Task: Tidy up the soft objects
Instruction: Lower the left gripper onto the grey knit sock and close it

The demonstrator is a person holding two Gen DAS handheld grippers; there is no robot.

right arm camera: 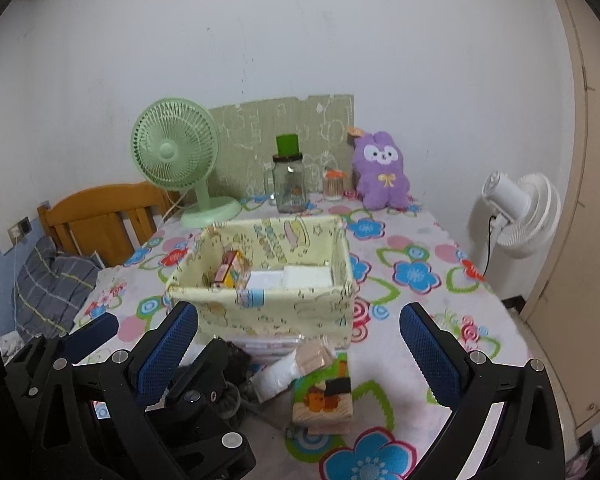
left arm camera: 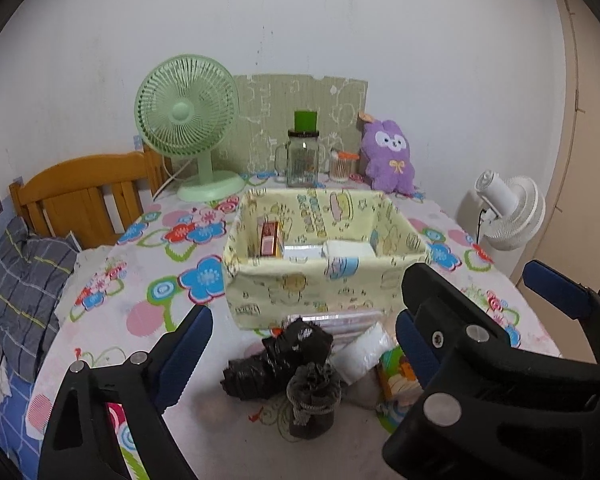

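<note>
Two views. From the left wrist, the left gripper (left arm camera: 300,344) stands open over dark rolled socks (left arm camera: 296,360) on the worktop (left arm camera: 204,400), just before the yellow basket (left arm camera: 324,280) (some boxes inside). From the right wrist, the right gripper (right arm camera: 300,344) gapes empty above a picture packet (right arm camera: 326,400).

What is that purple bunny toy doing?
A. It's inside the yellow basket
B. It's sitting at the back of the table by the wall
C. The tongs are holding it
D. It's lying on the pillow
B: the purple bunny sits at the far edge of the table against the wall, behind the yellow basket, with nothing gripping it.
</note>
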